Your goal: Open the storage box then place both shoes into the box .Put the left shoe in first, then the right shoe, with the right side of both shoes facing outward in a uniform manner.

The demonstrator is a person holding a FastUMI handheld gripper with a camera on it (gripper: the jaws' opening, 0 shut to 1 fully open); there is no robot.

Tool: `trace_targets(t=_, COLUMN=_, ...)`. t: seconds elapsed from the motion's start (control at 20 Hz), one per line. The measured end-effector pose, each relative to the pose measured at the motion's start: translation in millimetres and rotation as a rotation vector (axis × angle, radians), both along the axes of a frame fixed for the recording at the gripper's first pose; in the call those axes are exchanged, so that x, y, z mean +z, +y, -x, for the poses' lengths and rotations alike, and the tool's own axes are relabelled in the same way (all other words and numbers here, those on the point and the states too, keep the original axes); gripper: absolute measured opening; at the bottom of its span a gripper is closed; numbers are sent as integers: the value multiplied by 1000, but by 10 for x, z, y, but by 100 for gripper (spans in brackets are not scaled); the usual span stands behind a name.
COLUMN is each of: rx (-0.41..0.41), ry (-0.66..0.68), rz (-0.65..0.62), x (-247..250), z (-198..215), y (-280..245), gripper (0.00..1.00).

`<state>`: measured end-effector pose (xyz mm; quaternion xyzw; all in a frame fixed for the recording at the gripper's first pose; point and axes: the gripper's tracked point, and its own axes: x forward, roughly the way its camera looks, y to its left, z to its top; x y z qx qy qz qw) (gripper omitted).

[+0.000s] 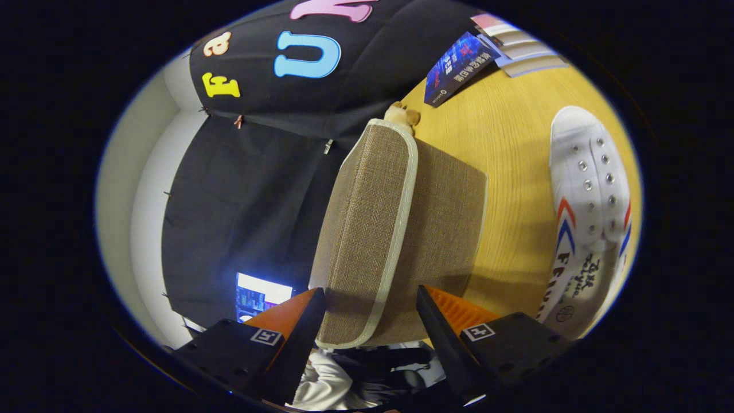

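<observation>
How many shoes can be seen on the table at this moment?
1. A white shoe lies on the wooden table, beyond the storage box that sits between the open hand-held gripper's fingers. The second shoe may be hidden.

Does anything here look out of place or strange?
Nothing looks damaged or spilled. The storage box sits between the spread fingers of the hand-held gripper, its lid apparently closed. One white shoe lies on the table beside it.

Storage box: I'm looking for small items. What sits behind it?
Beyond the storage box, which sits between the open tongs, a small tan object peeks over its far edge. The box covers the rest of it.
</observation>
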<state>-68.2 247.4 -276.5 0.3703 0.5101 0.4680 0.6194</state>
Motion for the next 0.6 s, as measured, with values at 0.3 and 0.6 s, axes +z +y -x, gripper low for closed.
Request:
trace_targets(t=0.3, rx=-4, ry=171, rz=-128, x=95, z=-48, y=153, gripper=98)
trace_targets(t=0.6, rx=-15, ry=256, rz=-172, x=105, z=-70, y=200, gripper=84)
